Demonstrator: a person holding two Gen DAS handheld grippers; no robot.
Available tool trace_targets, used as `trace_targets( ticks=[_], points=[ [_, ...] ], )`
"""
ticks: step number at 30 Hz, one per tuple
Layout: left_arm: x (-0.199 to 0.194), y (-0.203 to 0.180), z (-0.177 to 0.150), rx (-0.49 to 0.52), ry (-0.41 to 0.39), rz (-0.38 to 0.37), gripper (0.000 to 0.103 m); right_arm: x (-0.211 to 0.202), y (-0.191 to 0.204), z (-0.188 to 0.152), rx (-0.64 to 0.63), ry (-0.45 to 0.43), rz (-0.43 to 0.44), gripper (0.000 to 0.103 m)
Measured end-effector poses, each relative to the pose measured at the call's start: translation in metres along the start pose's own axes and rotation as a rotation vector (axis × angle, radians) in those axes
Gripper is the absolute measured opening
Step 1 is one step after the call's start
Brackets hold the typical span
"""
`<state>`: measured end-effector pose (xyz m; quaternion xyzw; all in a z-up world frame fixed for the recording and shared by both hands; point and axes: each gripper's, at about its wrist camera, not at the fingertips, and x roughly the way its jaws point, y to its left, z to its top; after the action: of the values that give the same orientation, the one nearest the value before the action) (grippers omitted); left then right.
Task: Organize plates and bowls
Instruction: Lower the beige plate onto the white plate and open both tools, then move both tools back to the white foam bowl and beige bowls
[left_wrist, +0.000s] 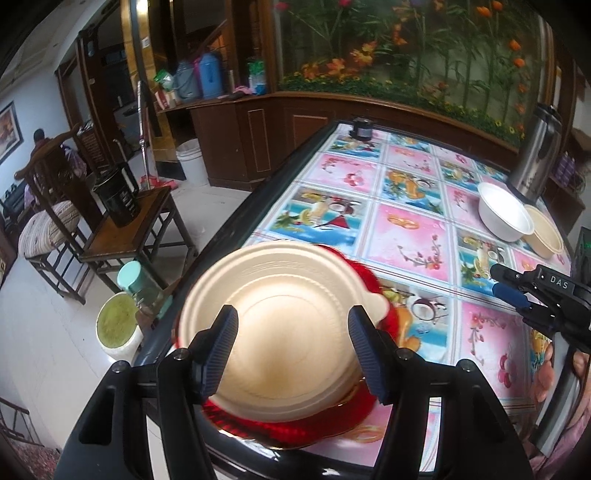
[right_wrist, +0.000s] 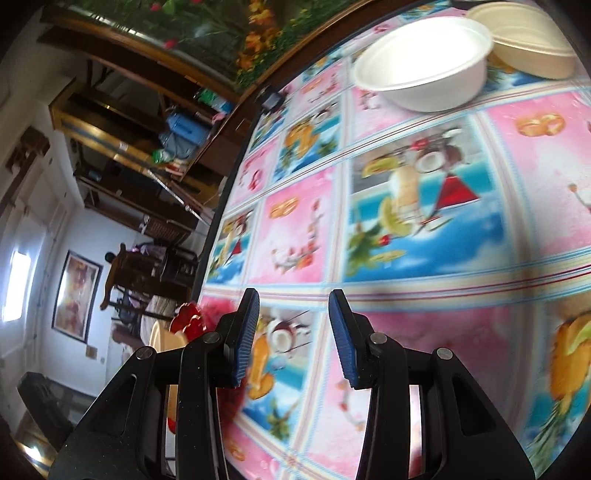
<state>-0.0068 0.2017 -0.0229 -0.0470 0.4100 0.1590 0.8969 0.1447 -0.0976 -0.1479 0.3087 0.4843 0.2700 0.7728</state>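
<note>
A beige paper plate (left_wrist: 284, 328) lies on a red scalloped plate (left_wrist: 325, 421) at the table's near left corner. My left gripper (left_wrist: 291, 343) is open just above them, its fingers either side of the beige plate. A white bowl (left_wrist: 504, 212) and a beige bowl (left_wrist: 545, 230) stand side by side at the far right; they also show in the right wrist view, the white bowl (right_wrist: 424, 62) and the beige bowl (right_wrist: 524, 40). My right gripper (right_wrist: 293, 332) is open and empty over the tablecloth; it shows in the left wrist view (left_wrist: 506, 286).
The table has a pink and blue picture tablecloth (left_wrist: 402, 229). A steel flask (left_wrist: 537, 155) stands behind the bowls. A small dark object (left_wrist: 362, 129) sits at the far edge. A jar (left_wrist: 142, 286), a pail (left_wrist: 118, 326) and chairs (left_wrist: 129, 229) stand left of the table.
</note>
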Motion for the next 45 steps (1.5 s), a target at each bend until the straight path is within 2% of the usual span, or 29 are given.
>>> trace_targets(
  ticks=[6,13,17,26,31,36,42,45],
  points=[
    [0.008,-0.037,0.007,0.044,0.024,-0.050,0.062,-0.015,-0.030,0.013,0.060,-0.028,-0.003,0.040],
    [0.026,-0.102,0.012,0.128,0.082,-0.143,0.063,-0.042,-0.065,0.032,0.118,-0.068,0.000,0.046],
    [0.037,-0.139,0.015,0.172,0.120,-0.186,0.063,-0.054,-0.081,0.040,0.153,-0.076,0.010,0.046],
    [0.061,-0.198,0.017,0.241,0.178,-0.235,0.063,-0.078,-0.110,0.053,0.189,-0.093,-0.007,0.046],
    [0.085,-0.209,0.029,0.210,0.214,-0.255,0.063,-0.091,-0.129,0.059,0.219,-0.115,-0.031,0.046],
    [0.103,-0.205,0.053,0.137,0.221,-0.262,0.063,-0.095,-0.137,0.070,0.243,-0.118,-0.037,0.046],
    [0.116,-0.205,0.094,0.041,0.198,-0.288,0.063,-0.099,-0.119,0.099,0.211,-0.144,-0.040,0.046],
    [0.122,-0.213,0.118,0.005,0.153,-0.272,0.068,-0.097,-0.105,0.121,0.219,-0.160,-0.055,0.046]
  ],
)
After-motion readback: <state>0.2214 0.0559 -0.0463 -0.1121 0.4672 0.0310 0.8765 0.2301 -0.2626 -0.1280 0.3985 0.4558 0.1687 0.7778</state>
